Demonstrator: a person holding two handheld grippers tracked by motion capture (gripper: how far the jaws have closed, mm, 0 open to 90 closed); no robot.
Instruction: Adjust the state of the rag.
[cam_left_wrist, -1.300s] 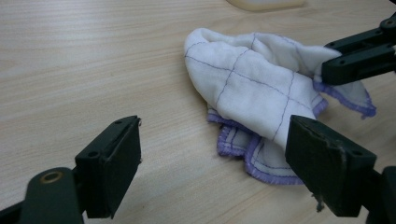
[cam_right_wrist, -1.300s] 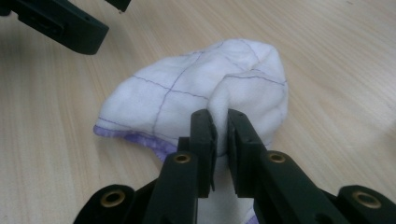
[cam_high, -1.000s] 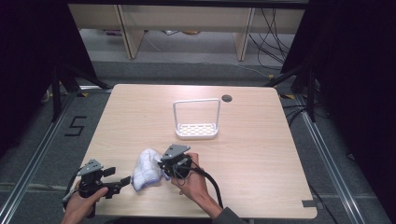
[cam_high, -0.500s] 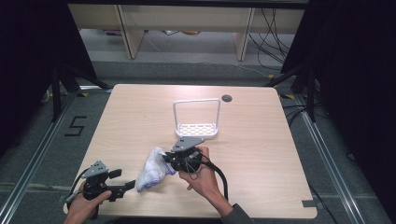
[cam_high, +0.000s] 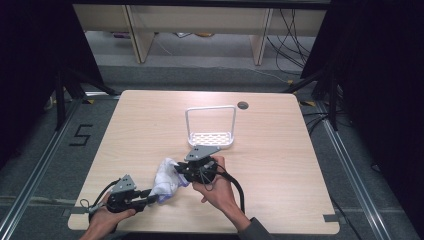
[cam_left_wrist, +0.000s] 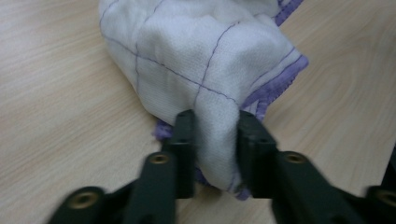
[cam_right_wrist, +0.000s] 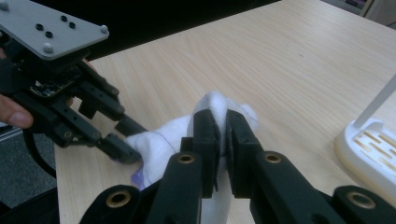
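A white cloth (cam_high: 166, 179) with purple grid lines and a purple hem was held bunched up over the table (cam_high: 280, 165), near the front edge and left of its middle. It was gripped from both sides. A fold of the cloth's lower end was pinched between the jaws of the left gripper (cam_high: 151, 199), which was held by a hand (cam_high: 107, 217) close to the front left corner; in the left gripper view the cloth (cam_left_wrist: 201, 79) was seen pressed between the two jaws of that gripper (cam_left_wrist: 215, 154), with the rest of it bulging beyond them onto the wood. The jaws of the right gripper (cam_high: 179, 171) were closed on the cloth's upper end, the gripper being held by the other hand (cam_high: 215, 187) just right of the cloth. In the right gripper view only a thin ridge of cloth (cam_right_wrist: 219, 109) was seen between the nearly shut jaws of the gripper (cam_right_wrist: 221, 135), and the left gripper (cam_right_wrist: 123, 140) was seen biting the cloth from the far side. A white rack (cam_high: 211, 127) was stood near the middle of the table, behind the right gripper and apart from the cloth.
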